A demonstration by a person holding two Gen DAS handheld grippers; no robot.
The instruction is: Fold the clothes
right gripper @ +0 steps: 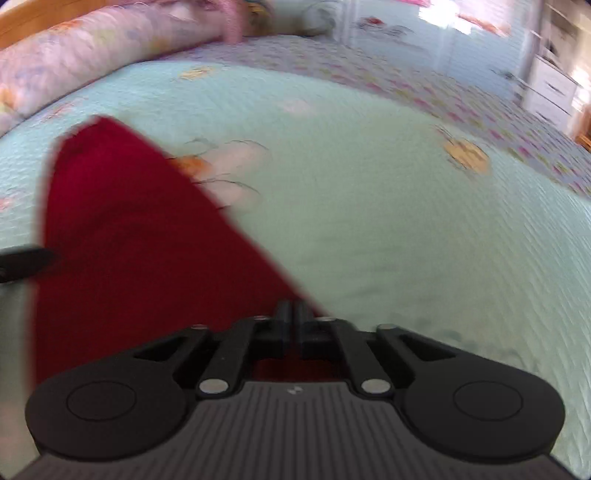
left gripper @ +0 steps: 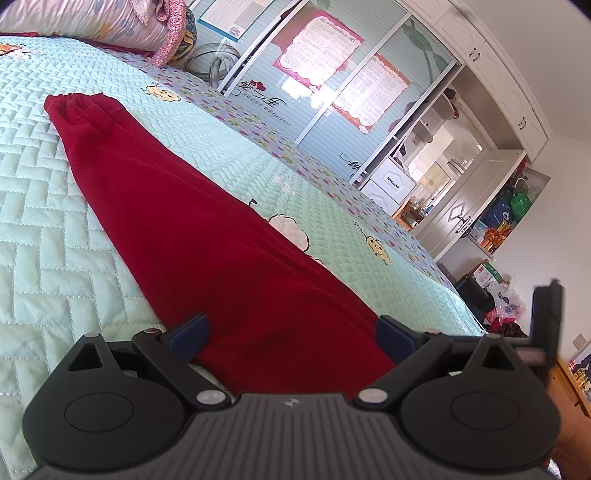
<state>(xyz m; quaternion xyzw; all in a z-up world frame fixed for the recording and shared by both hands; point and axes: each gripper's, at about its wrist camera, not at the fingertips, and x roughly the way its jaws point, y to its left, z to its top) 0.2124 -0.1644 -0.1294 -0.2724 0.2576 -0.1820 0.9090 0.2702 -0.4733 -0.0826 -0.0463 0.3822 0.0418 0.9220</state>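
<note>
Right wrist view: right gripper fingers pinch the red garment edge; left gripper fingers spread, so carry the fold over slowly, keeping cloth taut.

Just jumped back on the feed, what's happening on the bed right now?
A person is folding a dark red garment stretched out lengthwise on the quilted mint bedspread. The left tongs are open wide, straddling the near end of the cloth without pinching it. The right tongs are shut at the garment's right edge; the blurred view suggests they are pinching that edge, but I can't confirm it. No fold across the length is visible yet. Pillows lie at the head of the bed.
</note>
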